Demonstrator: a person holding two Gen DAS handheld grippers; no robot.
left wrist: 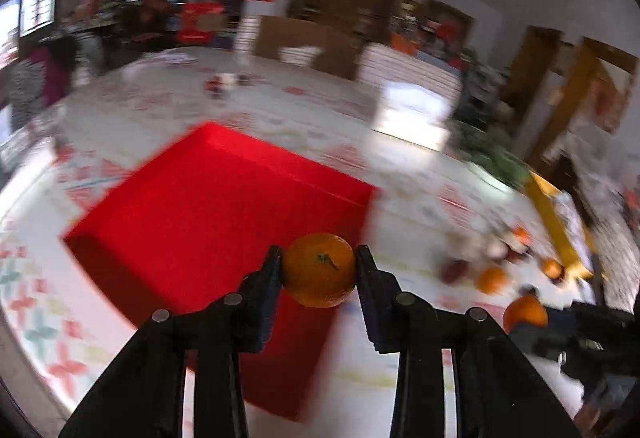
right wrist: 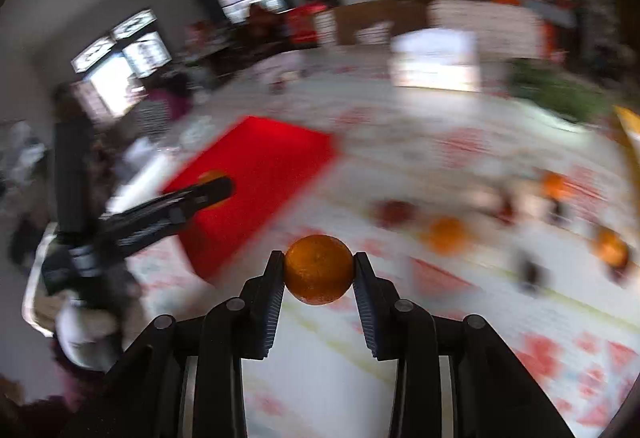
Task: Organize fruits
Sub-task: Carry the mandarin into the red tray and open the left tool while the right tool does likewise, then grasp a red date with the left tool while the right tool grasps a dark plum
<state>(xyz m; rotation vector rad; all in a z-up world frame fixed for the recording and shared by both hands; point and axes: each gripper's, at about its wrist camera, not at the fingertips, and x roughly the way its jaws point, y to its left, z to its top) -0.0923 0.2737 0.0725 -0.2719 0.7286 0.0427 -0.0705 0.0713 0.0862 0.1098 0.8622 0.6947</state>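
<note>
The red box [left wrist: 208, 222] stands open-topped, nothing above its mouth. On the right, scattered fruit [right wrist: 448, 234] crowds the bench [right wrist: 400, 338]; the near strip lies bare.

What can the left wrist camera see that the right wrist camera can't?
Only the left wrist view shows the green stem on the orange that the left gripper pinches, and the inside of the red box up close.

Only the right wrist view shows the left gripper from the side, reaching over the red box with its orange.

Both show the red box, the patterned tablecloth, loose oranges lying on it, and the right gripper pinching its own orange.
</note>
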